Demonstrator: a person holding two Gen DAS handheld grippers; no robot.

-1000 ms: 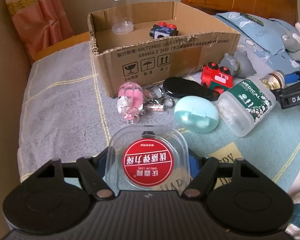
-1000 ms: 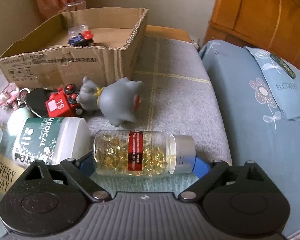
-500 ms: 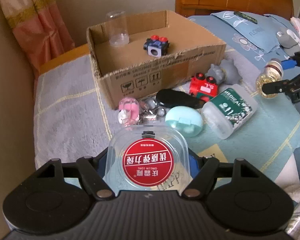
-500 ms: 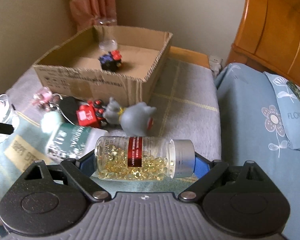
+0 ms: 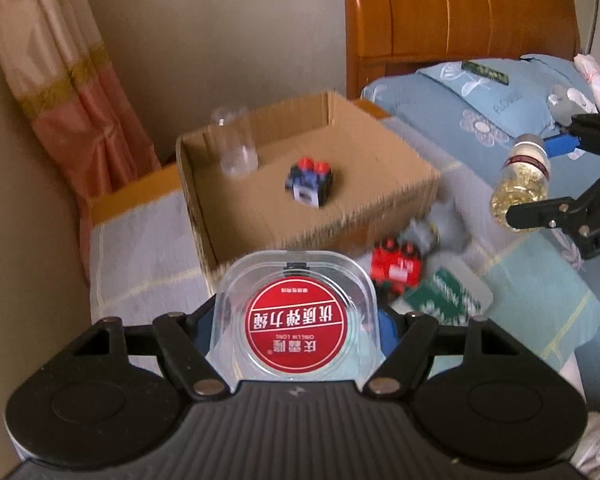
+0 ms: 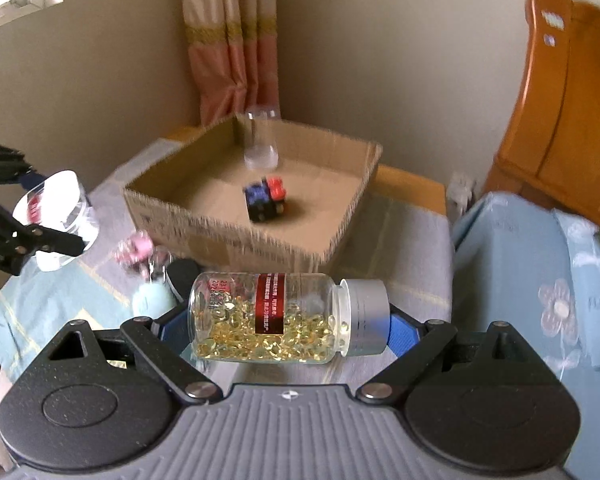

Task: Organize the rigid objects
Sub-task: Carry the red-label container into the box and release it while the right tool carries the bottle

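Note:
My left gripper (image 5: 298,316) is shut on a clear plastic case with a round red label (image 5: 296,334), held in the air above the bed. The same case (image 6: 56,220) shows at the left of the right wrist view. My right gripper (image 6: 288,320) is shut on a clear bottle of yellow capsules with a silver cap (image 6: 288,318), lying crosswise between the jaws; this bottle (image 5: 520,188) shows at the right of the left wrist view. Ahead stands an open cardboard box (image 5: 380,216) (image 6: 228,236) holding a clear cup (image 6: 261,140) and a blue and red toy block (image 6: 266,198).
On the bed below lie a red toy train (image 5: 396,266), a grey figure (image 5: 440,228), a white bottle with a green label (image 5: 448,292), a pink keychain (image 6: 136,250), a mint case (image 6: 152,300) and a black case (image 6: 184,274). A blue pillow (image 6: 540,280) and wooden headboard (image 5: 440,20) lie right.
Both grippers have risen off the bed with the case and the capsule bottle held in them. The box and the loose things now look smaller and lower in both views.

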